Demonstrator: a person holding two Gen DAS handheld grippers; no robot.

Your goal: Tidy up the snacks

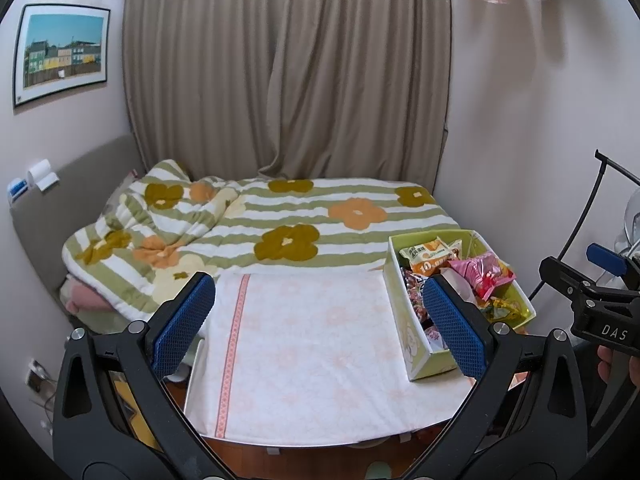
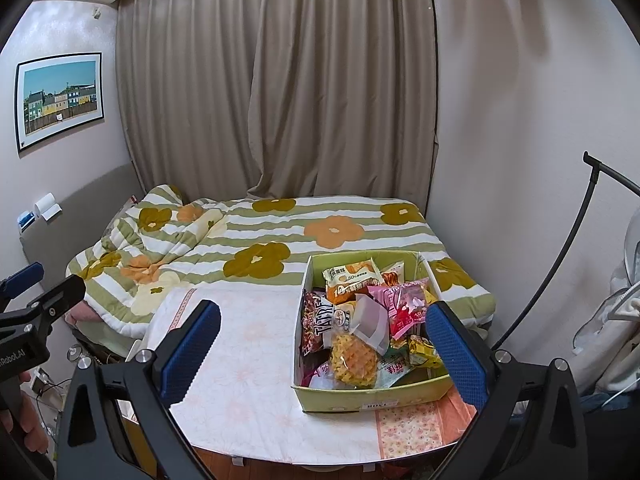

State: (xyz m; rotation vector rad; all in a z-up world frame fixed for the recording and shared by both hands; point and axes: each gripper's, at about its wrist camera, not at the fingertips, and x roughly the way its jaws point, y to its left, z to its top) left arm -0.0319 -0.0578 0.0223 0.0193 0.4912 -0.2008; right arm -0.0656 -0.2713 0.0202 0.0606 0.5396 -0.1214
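A pale green cardboard box (image 2: 360, 398) stands on the right side of a table covered with a white and pink cloth (image 2: 248, 360). It holds several snack packets, among them a yellow waffle snack (image 2: 354, 358), a pink packet (image 2: 404, 308) and an orange packet (image 2: 352, 280). The box also shows in the left wrist view (image 1: 412, 344). My left gripper (image 1: 320, 320) is open and empty above the cloth, left of the box. My right gripper (image 2: 324, 348) is open and empty, its right finger beside the box's near right corner.
A bed with a green striped flower quilt (image 1: 280, 216) lies behind the table. Beige curtains (image 1: 288, 72) hang behind it. A black curved stand (image 2: 560, 264) and a fan are at the right wall. A framed picture (image 1: 60, 52) hangs on the left wall.
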